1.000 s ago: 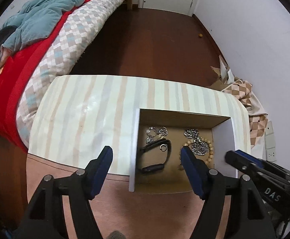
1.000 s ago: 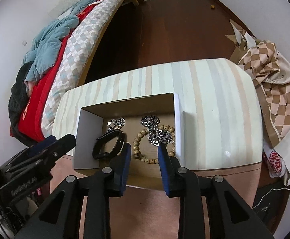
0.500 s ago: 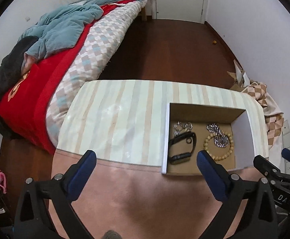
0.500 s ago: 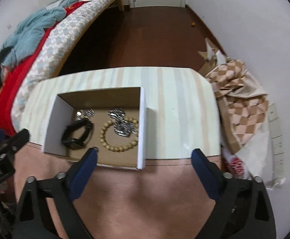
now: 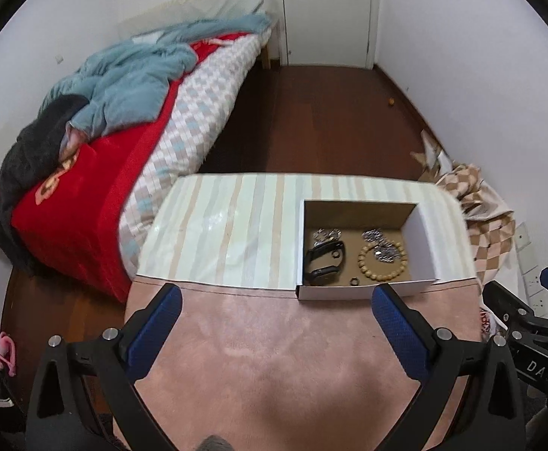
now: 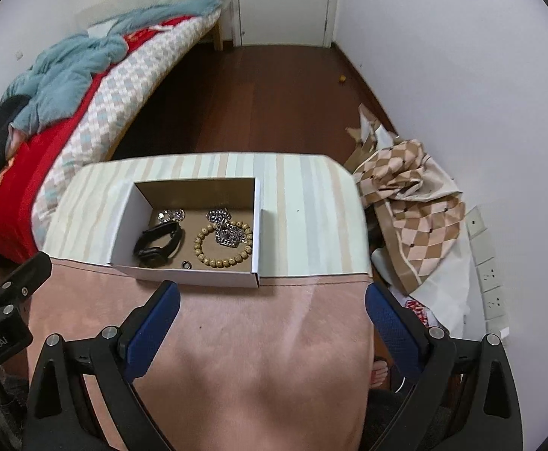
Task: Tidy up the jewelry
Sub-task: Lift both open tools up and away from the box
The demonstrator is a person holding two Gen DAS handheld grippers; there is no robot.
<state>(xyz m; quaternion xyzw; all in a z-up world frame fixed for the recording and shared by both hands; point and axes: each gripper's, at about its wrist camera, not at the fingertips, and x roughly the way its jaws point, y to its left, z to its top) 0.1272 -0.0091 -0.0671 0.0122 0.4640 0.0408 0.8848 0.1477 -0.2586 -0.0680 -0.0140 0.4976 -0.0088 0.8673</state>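
An open cardboard box [image 5: 418, 225] [image 6: 131, 221] sits on the striped part of the table. Inside lie a black wristband [image 5: 324, 261] [image 6: 159, 244], a wooden bead bracelet [image 5: 383, 263] [image 6: 223, 246], a silver chain [image 5: 381, 242] [image 6: 225, 223] over the beads, a silver piece [image 5: 324, 233] [image 6: 170, 216] at the back and a small ring [image 5: 354, 282] [image 6: 187, 264] at the front. My left gripper [image 5: 274, 306] hangs open and empty above the pink cloth, short of the box. My right gripper [image 6: 272, 302] is likewise open and empty, near the box's front wall.
The table [image 5: 236, 225] has a striped top and a pink cloth [image 6: 236, 338] over its near half. A bed [image 5: 123, 131] with red and checkered covers stands left. Checkered fabric and cardboard [image 6: 405, 195] lie by the right wall, above wall sockets [image 6: 488, 267].
Both grippers opened wide and drew back and up from the box. The small ring now lies at the box's front, and the whole box shows in both views.
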